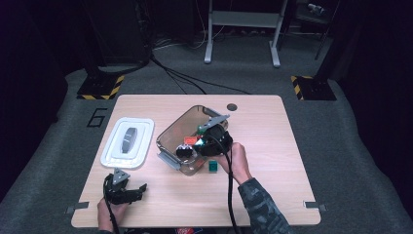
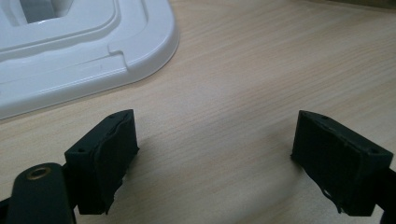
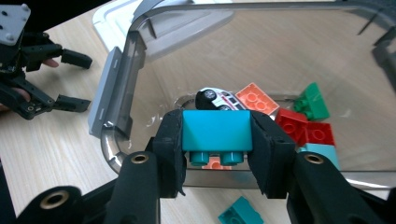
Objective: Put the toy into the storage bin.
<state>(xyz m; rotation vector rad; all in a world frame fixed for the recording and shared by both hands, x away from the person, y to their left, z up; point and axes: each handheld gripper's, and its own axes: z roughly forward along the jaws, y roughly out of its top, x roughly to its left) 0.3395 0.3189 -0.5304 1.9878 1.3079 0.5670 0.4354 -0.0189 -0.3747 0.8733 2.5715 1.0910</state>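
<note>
Right gripper [image 3: 215, 154]: clamped on teal brick [image 3: 215, 129], studs down, at the near rim of clear bin [image 3: 119, 84].
Left gripper [image 2: 215, 154]: jaws wide, empty, low over tabletop [image 2: 243, 70] beside white lid [image 2: 93, 51].

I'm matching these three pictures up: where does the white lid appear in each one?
High view: the white lid lies flat at the table's left, beside the clear bin.
Left gripper view: upper-left corner, ahead of the open jaws.
Right gripper view: a sliver at the top, behind the bin's rim.
Shared landmark: the wooden table.
</note>
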